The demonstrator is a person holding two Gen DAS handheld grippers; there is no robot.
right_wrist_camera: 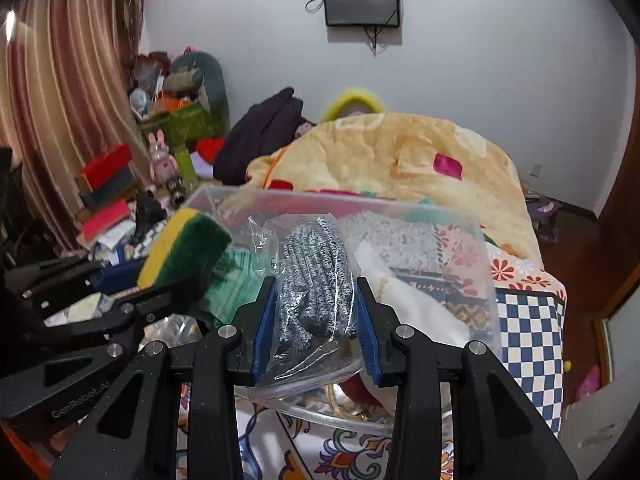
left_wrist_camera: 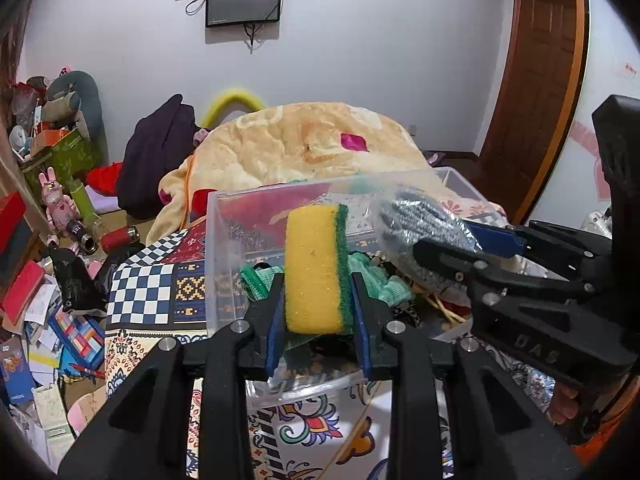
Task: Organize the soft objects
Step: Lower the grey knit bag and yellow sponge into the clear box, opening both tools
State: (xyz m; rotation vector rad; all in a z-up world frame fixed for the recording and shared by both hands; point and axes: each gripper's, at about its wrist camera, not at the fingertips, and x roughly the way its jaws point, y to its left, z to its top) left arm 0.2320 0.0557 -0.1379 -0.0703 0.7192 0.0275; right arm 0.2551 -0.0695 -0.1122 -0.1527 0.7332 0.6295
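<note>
While both hover over the clear bin [left_wrist_camera: 224, 240], my left gripper [left_wrist_camera: 316, 300] pinches the sponge [left_wrist_camera: 314, 268] upright; my right gripper [right_wrist_camera: 316, 312] clamps the bagged knit item [right_wrist_camera: 314, 276].

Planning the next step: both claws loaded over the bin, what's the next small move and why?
Probably lower the left claw a little and release the sponge into the clear bin: it is clamped upright above the bin's contents, while the right claw grips the bagged gloves close beside it.
</note>
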